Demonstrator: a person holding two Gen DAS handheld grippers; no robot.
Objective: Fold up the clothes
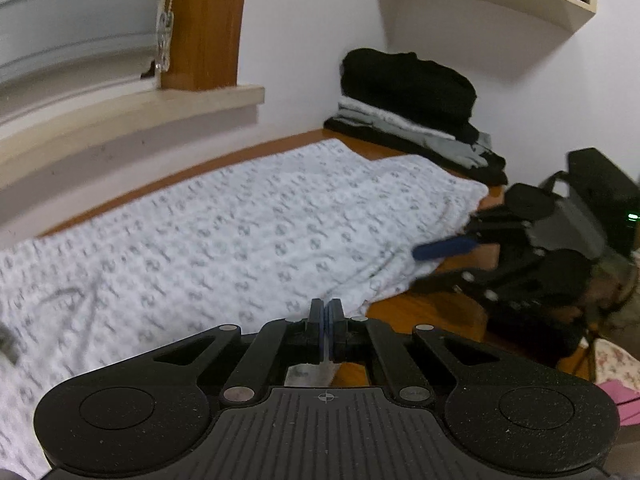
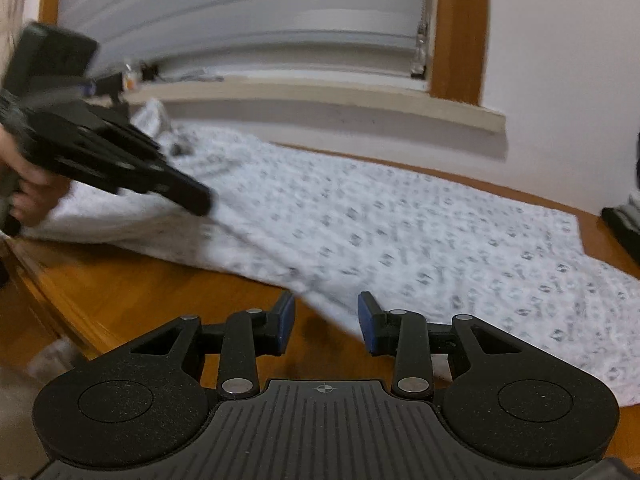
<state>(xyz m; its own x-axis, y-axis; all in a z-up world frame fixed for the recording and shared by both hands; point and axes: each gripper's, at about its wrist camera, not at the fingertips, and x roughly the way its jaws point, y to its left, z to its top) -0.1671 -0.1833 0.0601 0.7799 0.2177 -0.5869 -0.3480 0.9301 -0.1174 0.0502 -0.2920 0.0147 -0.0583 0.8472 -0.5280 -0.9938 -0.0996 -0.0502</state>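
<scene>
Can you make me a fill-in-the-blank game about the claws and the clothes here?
1. The left claw has its blue pads pressed ____.
2. The right claw is ____, with nothing between its pads.
3. The white patterned cloth is spread on a ____ table.
4. At the far corner, the topmost garment on the stack of folded clothes is ____ in colour.

Missing words: together; open; wooden; black

Room's tight along the back of the desk

Folded stack (image 1: 416, 112) blocks the far right corner, windowsill (image 1: 132, 112) overhangs the back edge; bare wood (image 2: 132, 292) at the near edge is passable.
</scene>
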